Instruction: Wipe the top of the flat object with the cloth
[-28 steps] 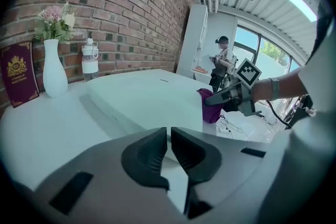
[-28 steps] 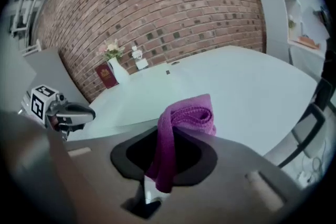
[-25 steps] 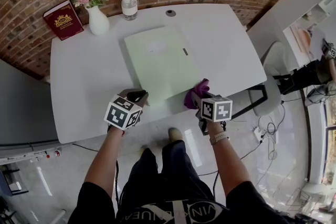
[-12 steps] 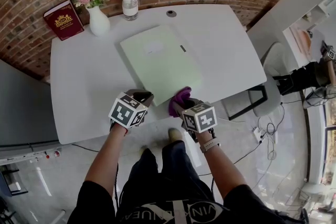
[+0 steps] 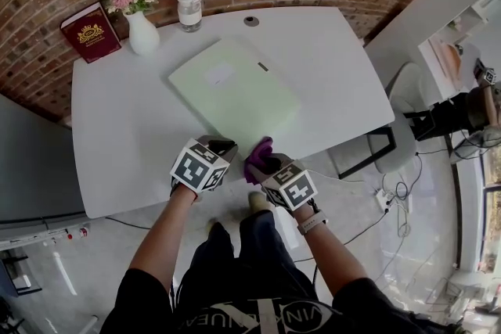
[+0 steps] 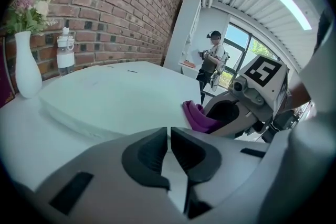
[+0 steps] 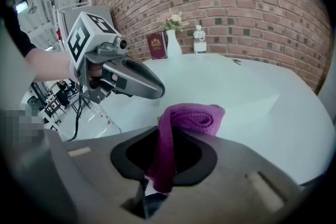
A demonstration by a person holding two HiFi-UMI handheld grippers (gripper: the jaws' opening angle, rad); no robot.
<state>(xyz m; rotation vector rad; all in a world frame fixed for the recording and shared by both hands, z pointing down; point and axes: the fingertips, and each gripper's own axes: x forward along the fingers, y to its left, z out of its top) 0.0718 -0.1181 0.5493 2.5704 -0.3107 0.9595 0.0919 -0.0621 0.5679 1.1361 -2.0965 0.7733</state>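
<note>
Far left corner of the white table (image 5: pixel 117 137): a dark red book (image 5: pixel 90 34) stands against the brick wall, with a white vase (image 5: pixel 142 34) of flowers just beside it, then a clear bottle (image 5: pixel 189 8). Left gripper (image 6: pixel 169 139) is at the table's near edge: jaws together, nothing between them. The flat object (image 5: pixel 235 86), pale green, lies mid-table, skewed to the table's edges, its near corner just beyond both grippers. The purple cloth (image 7: pixel 191 115) sits at that near corner, bunched ahead of the right gripper (image 7: pixel 163 157), whose jaws are clamped on a hanging fold of it. Contact between cloth and object top cannot be confirmed. The two grippers are side by side, near each other
</note>
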